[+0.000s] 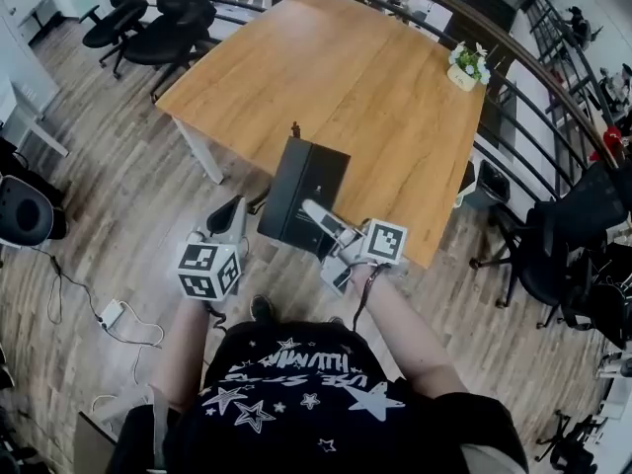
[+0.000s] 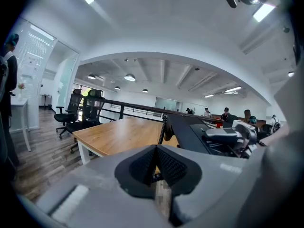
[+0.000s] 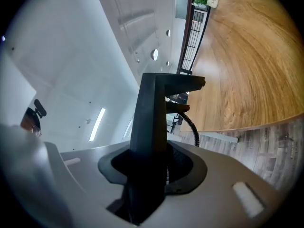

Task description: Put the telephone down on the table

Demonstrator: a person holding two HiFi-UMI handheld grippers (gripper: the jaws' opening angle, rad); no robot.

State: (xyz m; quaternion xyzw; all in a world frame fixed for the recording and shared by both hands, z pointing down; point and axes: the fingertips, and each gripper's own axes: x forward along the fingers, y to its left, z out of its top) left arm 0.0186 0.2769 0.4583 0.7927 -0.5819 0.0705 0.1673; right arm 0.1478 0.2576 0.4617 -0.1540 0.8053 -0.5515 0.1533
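Note:
The telephone (image 1: 304, 192) is a flat black unit held in the air over the near edge of the wooden table (image 1: 365, 87), tilted on its side. My right gripper (image 1: 324, 221) is shut on its lower edge. In the right gripper view the telephone (image 3: 153, 113) stands between the jaws, its coiled cord (image 3: 191, 123) hanging beside it, with the table (image 3: 247, 65) beyond. My left gripper (image 1: 227, 221) hovers left of the telephone, off the table, its pads (image 2: 167, 165) together with nothing between them. From the left gripper view the telephone (image 2: 186, 133) and right gripper (image 2: 227, 137) show at right.
A small flower pot (image 1: 466, 65) stands at the table's far right corner. Black office chairs (image 1: 148, 23) sit at the far left, another chair (image 1: 558, 250) at the right. A railing (image 1: 538, 87) runs behind the table. A power strip (image 1: 111, 312) and cables lie on the floor.

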